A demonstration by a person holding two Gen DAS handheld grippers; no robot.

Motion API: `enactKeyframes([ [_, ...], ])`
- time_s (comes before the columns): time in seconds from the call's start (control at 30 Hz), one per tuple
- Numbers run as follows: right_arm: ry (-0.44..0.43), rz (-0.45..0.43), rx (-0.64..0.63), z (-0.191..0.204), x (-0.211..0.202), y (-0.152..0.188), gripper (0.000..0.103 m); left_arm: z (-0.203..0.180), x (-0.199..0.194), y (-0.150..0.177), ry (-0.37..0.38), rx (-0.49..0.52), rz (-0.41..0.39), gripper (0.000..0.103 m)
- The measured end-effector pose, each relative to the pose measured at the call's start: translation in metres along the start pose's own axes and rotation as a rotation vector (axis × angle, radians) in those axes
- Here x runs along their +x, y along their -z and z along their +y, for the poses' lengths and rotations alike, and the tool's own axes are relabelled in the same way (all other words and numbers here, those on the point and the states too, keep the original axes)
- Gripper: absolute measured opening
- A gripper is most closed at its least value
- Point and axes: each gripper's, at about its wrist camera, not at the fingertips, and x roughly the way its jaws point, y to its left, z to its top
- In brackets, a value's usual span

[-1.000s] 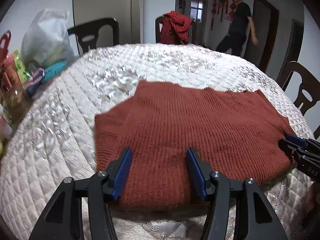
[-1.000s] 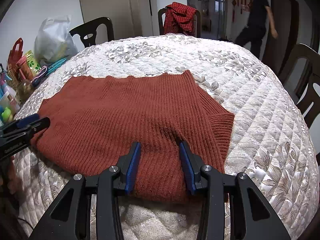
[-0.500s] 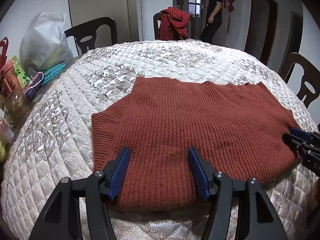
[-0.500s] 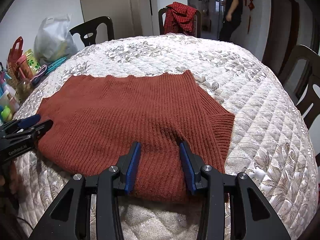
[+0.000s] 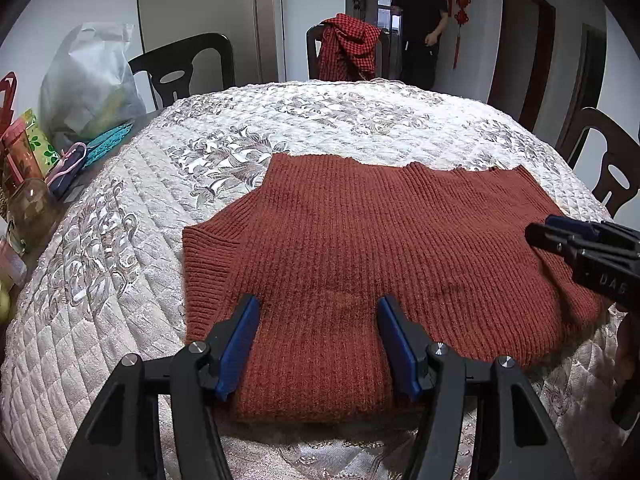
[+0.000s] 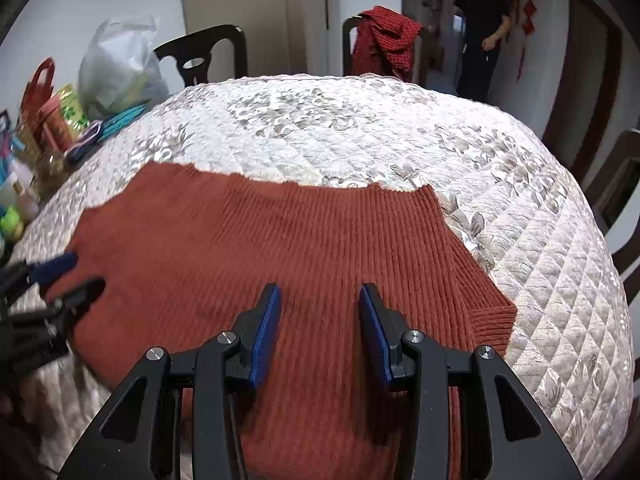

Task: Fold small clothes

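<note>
Sweater [image 5: 380,248]: rust-red ribbed knit, lying flat on the near half of the surface [image 5: 320,120], which wears a quilted cream cover with a silver flower pattern. A ribbed cuff or hem edge sticks out at each side of the sweater.

Left tongs [image 5: 316,336]: over the near left part of the sweater, blue pads spread well apart, knit showing in the gap, nothing gripped.

Right tongs [image 6: 318,320]: over the near right part of the sweater, pads likewise apart, nothing gripped; this view is slightly blurred. The same tongs show at the right edge of the left wrist view, over the sweater's right side.

Far side: dark chair [image 5: 348,48] with a red checked cloth [image 5: 352,44] hung over its back; a second dark chair [image 5: 188,64] to its left.

Left edge of the surface: white plastic bag [image 5: 88,80], turquoise item, red-handled bag, small bottles and jars.

Background: a person in dark clothes [image 5: 420,20] standing in a doorway.
</note>
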Motion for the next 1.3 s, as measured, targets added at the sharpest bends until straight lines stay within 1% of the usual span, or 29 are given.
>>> enactKeyframes([
  [0.07, -0.035, -0.014, -0.027, 0.011, -0.003, -0.001, 0.042, 0.000, 0.000, 0.000, -0.001, 0.001, 0.000, 0.064],
  [0.13, -0.056, 0.002, -0.085, 0.027, 0.001, 0.000, 0.042, 0.000, 0.000, 0.000, 0.001, -0.001, 0.000, 0.064],
  [0.2, -0.041, -0.001, -0.133, 0.036, 0.009, -0.001, 0.042, 0.000, 0.000, 0.000, 0.004, -0.003, -0.001, 0.064],
  [0.23, -0.044, -0.001, -0.129, 0.034, 0.011, -0.003, 0.042, 0.000, 0.000, 0.000, 0.003, -0.002, -0.001, 0.064],
  [0.3, -0.062, 0.015, -0.076, 0.021, 0.013, -0.008, 0.042, 0.000, 0.000, 0.000, 0.001, 0.000, -0.001, 0.064],
  [0.37, -0.031, 0.004, -0.060, 0.013, 0.008, -0.008, 0.042, 0.000, 0.000, 0.000, 0.002, -0.001, -0.001, 0.064],
  [0.47, -0.019, -0.026, -0.025, -0.008, -0.006, 0.001, 0.042, 0.000, 0.000, 0.000, 0.002, -0.001, -0.001, 0.064],
  [0.53, 0.017, -0.013, -0.003, -0.022, -0.004, 0.005, 0.042, 0.001, 0.000, 0.000, 0.004, -0.002, -0.001, 0.064],
  [0.57, 0.021, -0.003, 0.021, -0.033, -0.002, 0.007, 0.042, 0.000, 0.000, 0.000, 0.004, -0.002, -0.001, 0.064],
  [0.63, -0.025, -0.013, 0.059, -0.044, -0.004, 0.007, 0.042, 0.000, 0.000, 0.000, 0.001, 0.000, 0.000, 0.064],
  [0.67, -0.022, -0.014, 0.068, -0.046, -0.007, 0.008, 0.042, 0.001, 0.000, 0.000, 0.002, 0.000, 0.000, 0.064],
  [0.73, 0.013, -0.024, 0.065, -0.042, -0.014, 0.010, 0.042, 0.001, 0.000, 0.000, 0.004, -0.002, -0.001, 0.064],
  [0.8, -0.003, -0.039, 0.052, -0.037, -0.024, 0.015, 0.042, 0.001, 0.000, 0.000, 0.002, 0.000, 0.000, 0.064],
  [0.9, 0.027, -0.035, 0.021, -0.032, -0.033, 0.026, 0.042, 0.000, 0.000, 0.000, 0.000, 0.002, 0.000, 0.064],
  [1.0, 0.050, -0.015, 0.030, -0.039, -0.029, 0.034, 0.042, 0.000, 0.001, 0.000, -0.001, 0.003, 0.000, 0.064],
  [1.1, 0.020, -0.010, 0.058, -0.048, -0.028, 0.035, 0.042, 0.001, 0.000, 0.000, 0.005, 0.000, 0.000, 0.064],
  [1.17, 0.024, -0.016, 0.061, -0.044, -0.034, 0.035, 0.042, 0.007, -0.002, 0.000, 0.037, -0.023, -0.009, 0.064],
  [1.23, -0.003, -0.036, 0.050, -0.039, -0.042, 0.037, 0.042, 0.010, -0.010, 0.003, 0.056, -0.028, -0.017, 0.064],
  [1.3, -0.030, -0.054, 0.040, -0.035, -0.052, 0.042, 0.042, 0.010, -0.025, 0.010, 0.059, -0.022, -0.047, 0.064],
])
